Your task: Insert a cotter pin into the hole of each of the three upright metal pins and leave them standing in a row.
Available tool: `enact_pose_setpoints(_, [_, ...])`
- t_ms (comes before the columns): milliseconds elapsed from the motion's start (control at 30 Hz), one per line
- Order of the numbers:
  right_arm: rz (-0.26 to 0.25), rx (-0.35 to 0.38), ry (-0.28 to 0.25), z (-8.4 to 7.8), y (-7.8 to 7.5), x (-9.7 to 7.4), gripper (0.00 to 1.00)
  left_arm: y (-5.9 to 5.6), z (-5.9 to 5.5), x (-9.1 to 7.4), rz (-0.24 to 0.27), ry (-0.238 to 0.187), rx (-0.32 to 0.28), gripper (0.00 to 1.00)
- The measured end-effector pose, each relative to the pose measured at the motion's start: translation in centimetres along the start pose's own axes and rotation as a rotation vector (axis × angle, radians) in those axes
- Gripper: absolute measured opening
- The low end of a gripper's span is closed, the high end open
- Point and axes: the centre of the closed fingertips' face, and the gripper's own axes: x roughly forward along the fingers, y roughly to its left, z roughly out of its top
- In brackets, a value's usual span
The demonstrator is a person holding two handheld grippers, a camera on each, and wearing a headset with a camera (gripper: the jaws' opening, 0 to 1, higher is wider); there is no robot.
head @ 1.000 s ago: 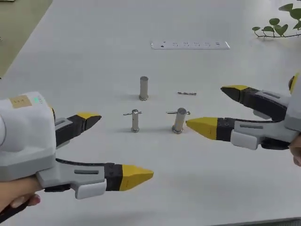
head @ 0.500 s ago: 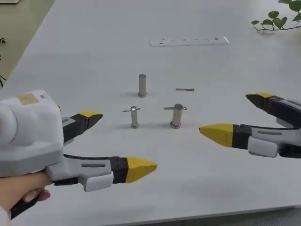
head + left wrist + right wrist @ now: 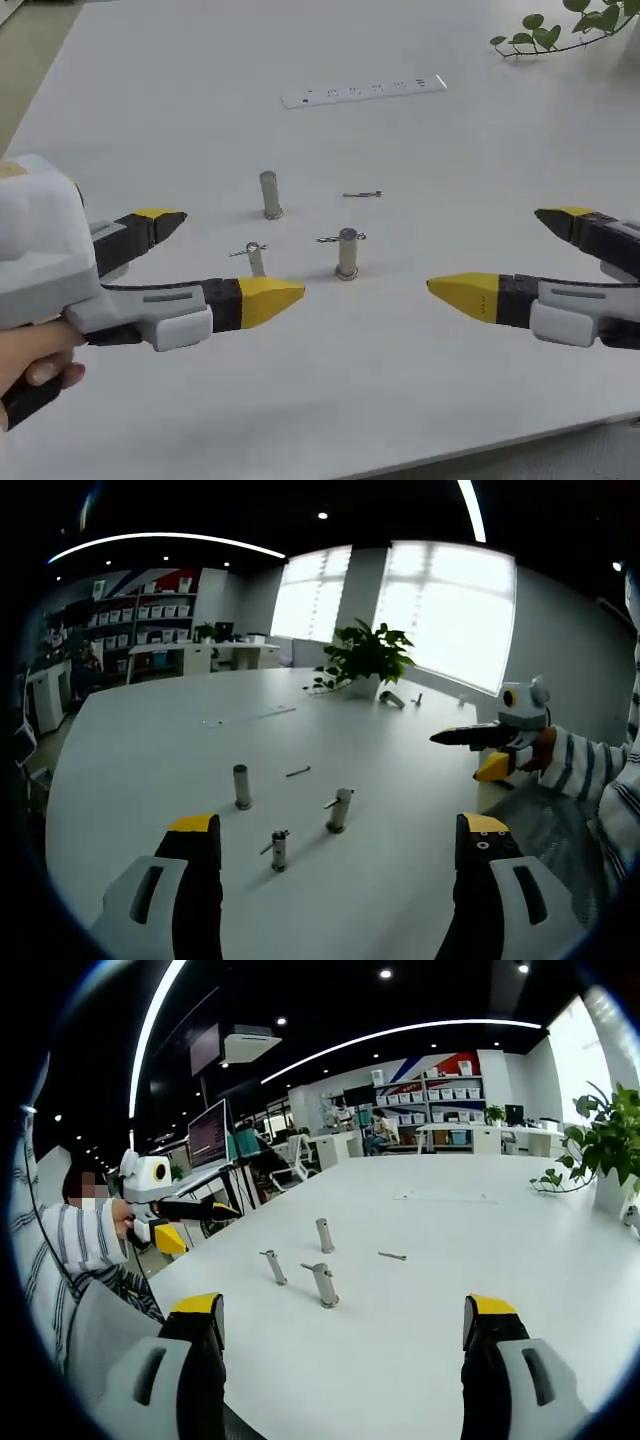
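Observation:
Three upright metal pins stand on the white table. The far pin [image 3: 269, 193] [image 3: 241, 786] [image 3: 324, 1235] has nothing through it. The small near-left pin [image 3: 255, 257] [image 3: 278, 849] [image 3: 273, 1266] and the thicker near-right pin [image 3: 347, 252] [image 3: 340, 809] [image 3: 324, 1284] each carry a cotter pin. A loose cotter pin [image 3: 362, 194] [image 3: 297, 772] [image 3: 392, 1255] lies flat beside them. My left gripper [image 3: 222, 256] [image 3: 340, 830] is open, near-left of the pins. My right gripper [image 3: 500, 255] [image 3: 340, 1315] is open, to their right. Both hold nothing.
A white power strip [image 3: 363, 91] lies farther back on the table. A leafy plant [image 3: 550, 28] [image 3: 364, 658] [image 3: 600, 1150] sits at the far right corner. The table's near edge runs just below the grippers. Shelves and desks fill the room behind.
The head camera has shifted, moving the scene left and down. My right gripper has drawn back to the right, away from the thicker pin. My left gripper has risen slightly.

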Motion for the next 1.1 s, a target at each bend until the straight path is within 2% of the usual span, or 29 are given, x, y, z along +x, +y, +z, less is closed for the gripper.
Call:
enact_pose_setpoints(100, [-0.005, 0.008, -0.003, 0.0, 0.0, -0.4, 0.98, 0.5, 0.4, 0.6, 0.005, 0.015, 0.029, 0.96])
enact_pose_setpoints(200, [-0.026, 0.03, -0.012, 0.1, -0.4, -0.8, 0.98, 1.0, 1.0, 1.4, -0.002, 0.02, 0.037, 0.96])
enact_pose_setpoints(333, [-0.023, 0.04, -0.013, 0.1, -0.3, -1.1, 0.97, 1.9, 1.7, 2.3, -0.006, 0.024, 0.05, 0.93])
enact_pose_setpoints(433, [-0.026, 0.031, -0.007, 0.1, -0.2, -1.2, 0.97, 2.9, 2.3, 3.0, -0.006, 0.033, 0.065, 0.91])
enact_pose_setpoints(600, [-0.033, 0.051, -0.022, 0.4, -0.2, -1.1, 0.97, 5.6, 3.0, 4.2, 0.015, 0.052, 0.082, 0.85])
enact_pose_setpoints(667, [-0.036, 0.056, -0.022, 0.3, -0.2, -1.1, 0.96, 5.9, 3.0, 4.4, 0.021, 0.062, 0.086, 0.83])
enact_pose_setpoints(800, [-0.036, 0.058, -0.004, -0.2, 0.0, -0.9, 0.96, 7.3, 2.6, 5.5, 0.005, 0.119, 0.126, 0.82])
enact_pose_setpoints(933, [-0.044, 0.056, 0.015, -0.6, 0.0, -1.0, 0.96, 8.6, 2.5, 6.7, 0.002, 0.151, 0.146, 0.77])
enact_pose_setpoints(1100, [-0.054, 0.063, 0.021, -0.7, 0.0, -1.1, 0.95, 9.3, 1.8, 8.1, -0.011, 0.195, 0.182, 0.69])
